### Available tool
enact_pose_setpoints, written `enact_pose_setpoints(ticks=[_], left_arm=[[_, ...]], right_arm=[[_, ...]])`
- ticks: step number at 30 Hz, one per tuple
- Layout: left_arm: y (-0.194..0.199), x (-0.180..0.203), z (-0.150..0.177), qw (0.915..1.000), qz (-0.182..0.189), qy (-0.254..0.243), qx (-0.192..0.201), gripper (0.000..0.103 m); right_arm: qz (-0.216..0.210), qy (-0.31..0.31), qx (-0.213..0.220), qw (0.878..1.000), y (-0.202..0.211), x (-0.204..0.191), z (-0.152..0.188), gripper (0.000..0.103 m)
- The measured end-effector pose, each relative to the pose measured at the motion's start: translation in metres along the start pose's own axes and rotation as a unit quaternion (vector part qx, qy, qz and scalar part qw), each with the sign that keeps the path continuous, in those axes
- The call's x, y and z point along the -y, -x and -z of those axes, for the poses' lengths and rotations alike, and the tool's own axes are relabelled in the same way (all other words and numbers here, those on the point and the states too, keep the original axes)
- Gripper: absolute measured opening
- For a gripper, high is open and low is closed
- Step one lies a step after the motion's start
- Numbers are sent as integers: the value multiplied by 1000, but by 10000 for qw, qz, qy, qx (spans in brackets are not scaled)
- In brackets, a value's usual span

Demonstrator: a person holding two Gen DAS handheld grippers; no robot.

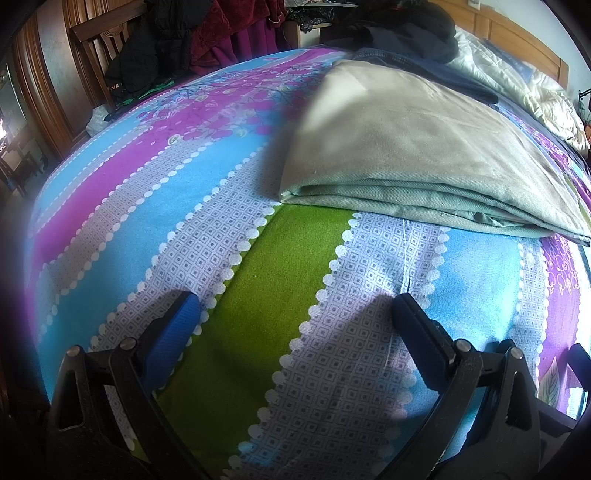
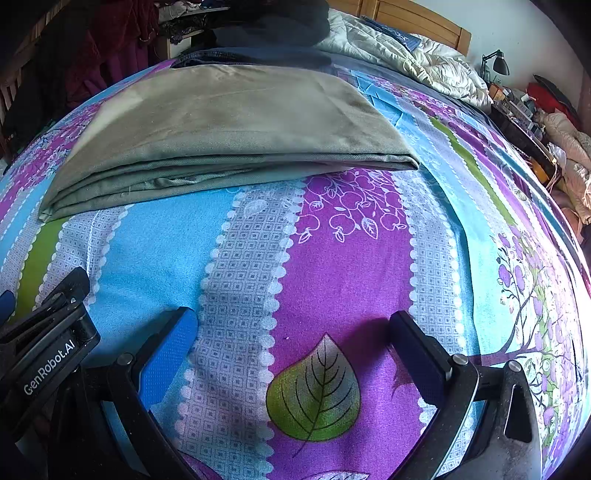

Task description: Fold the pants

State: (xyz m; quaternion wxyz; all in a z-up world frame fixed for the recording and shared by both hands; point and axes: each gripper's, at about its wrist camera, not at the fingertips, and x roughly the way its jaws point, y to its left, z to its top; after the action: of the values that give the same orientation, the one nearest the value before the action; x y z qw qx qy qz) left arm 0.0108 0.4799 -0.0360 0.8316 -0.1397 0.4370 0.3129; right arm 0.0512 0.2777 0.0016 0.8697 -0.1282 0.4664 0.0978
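We saw the bed [image 2: 343, 266], spread with a striped, flowered sheet, filling both views. On it the grey-green pants [image 2: 221, 125] lay folded into a flat stack, well ahead of us. Our left gripper [image 1: 295, 310] and right gripper [image 2: 291, 325] hovered over bare sheet, jaws wide apart, holding nothing

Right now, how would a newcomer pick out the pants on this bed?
Start from the bed's bright striped sheet. The pants lie flat on it past both open grippers, folded into a neat stack of layers. They are plain grey-green, unlike the rumpled white quilt and dark clothes behind them.
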Motion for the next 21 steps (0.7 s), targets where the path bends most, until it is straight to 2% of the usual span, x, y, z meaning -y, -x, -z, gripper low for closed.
enact_pose_setpoints(ticks=[21], left_arm=[[0, -3, -1, 9999, 151, 5, 22, 103]], right_arm=[[-49, -43, -12, 10000, -2, 2, -1, 103]])
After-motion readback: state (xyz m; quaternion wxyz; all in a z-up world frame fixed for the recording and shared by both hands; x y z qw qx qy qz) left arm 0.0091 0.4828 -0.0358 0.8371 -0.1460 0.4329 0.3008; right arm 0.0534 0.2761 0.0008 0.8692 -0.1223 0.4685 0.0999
